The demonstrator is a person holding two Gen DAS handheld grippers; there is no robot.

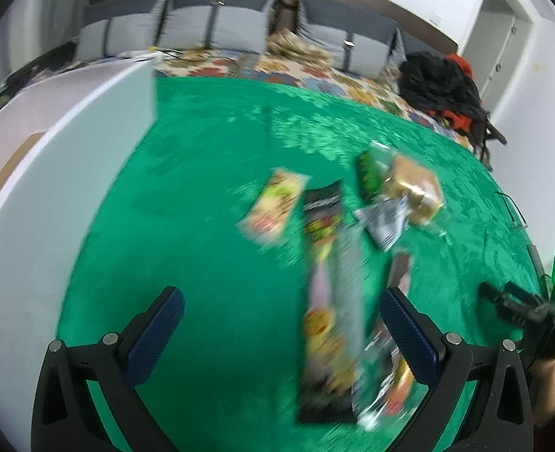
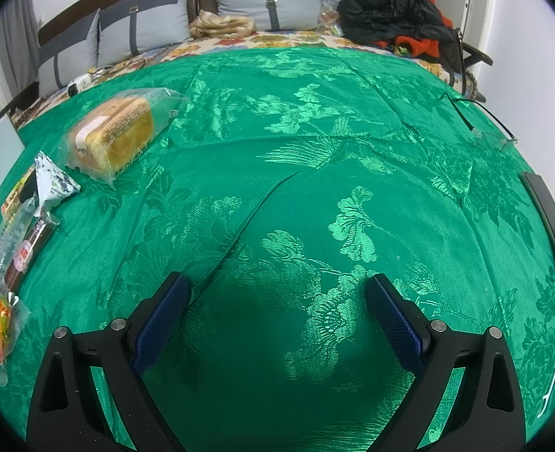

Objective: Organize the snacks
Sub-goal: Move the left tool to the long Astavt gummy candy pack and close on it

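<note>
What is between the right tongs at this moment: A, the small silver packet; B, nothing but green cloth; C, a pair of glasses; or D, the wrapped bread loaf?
B: in the right wrist view the right tongs stand open over bare green cloth, while the wrapped bread loaf and the small silver packet lie far off to the left.

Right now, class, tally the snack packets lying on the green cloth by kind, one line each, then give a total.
Bread loaf in clear bag: 1
Silver pouch: 1
Brown bar: 1
Long packets: 2
Green packet: 1
Yellow packet: 1
Clear packet with orange snack: 1
Total: 8
</note>
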